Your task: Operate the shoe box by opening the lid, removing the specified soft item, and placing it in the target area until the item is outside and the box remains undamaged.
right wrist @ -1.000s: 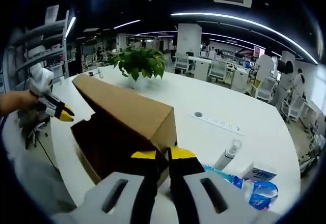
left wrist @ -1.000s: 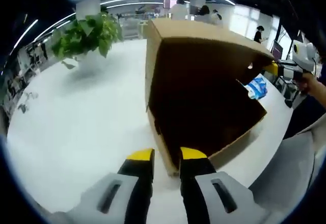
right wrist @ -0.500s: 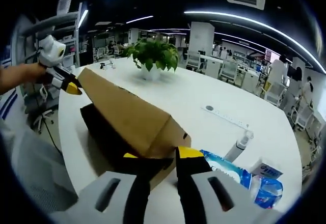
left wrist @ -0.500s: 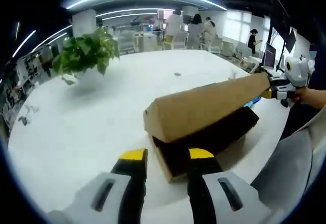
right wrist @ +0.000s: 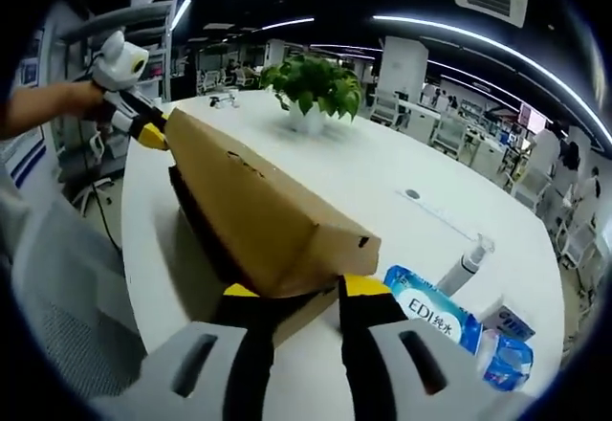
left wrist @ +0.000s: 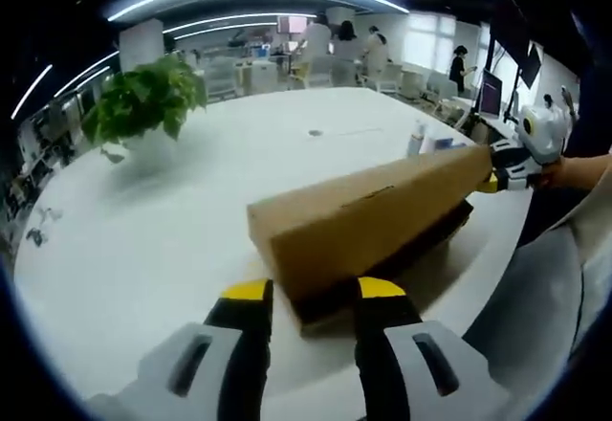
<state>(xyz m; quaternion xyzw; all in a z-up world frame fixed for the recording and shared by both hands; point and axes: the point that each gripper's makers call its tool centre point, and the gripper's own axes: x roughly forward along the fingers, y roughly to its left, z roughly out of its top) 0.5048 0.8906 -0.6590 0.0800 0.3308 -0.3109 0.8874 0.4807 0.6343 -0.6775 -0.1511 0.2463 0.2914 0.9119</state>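
Cardboard is what you risk first: in the left gripper view your left gripper (left wrist: 315, 290) has its yellow-tipped jaws spread to either side of the near end of the shoe box (left wrist: 378, 249), and I cannot tell whether they touch the dark base, so if you squeeze there you could crush the corner. The lid (left wrist: 368, 215) sits low and tilted over the base, with the right gripper (left wrist: 504, 166) at its far end; pulling the two ends unevenly could twist the lid and tear its hinge edge. The soft item is hidden from you, presumably under the lid, so reaching in blind could snag it. The table (left wrist: 182, 210) is bare on this side, with a potted plant (left wrist: 143, 96) well apart. In the right gripper view your right gripper (right wrist: 298, 293) also has its jaws apart, straddling the box's near corner beneath the lid (right wrist: 258, 206), gripping nothing that I can see; a lid that is only propped may drop shut. A blue wipes pack (right wrist: 430, 311) and a slim bottle (right wrist: 464, 263) stand just beside this end, so a wide swing of the lid or box could knock them over
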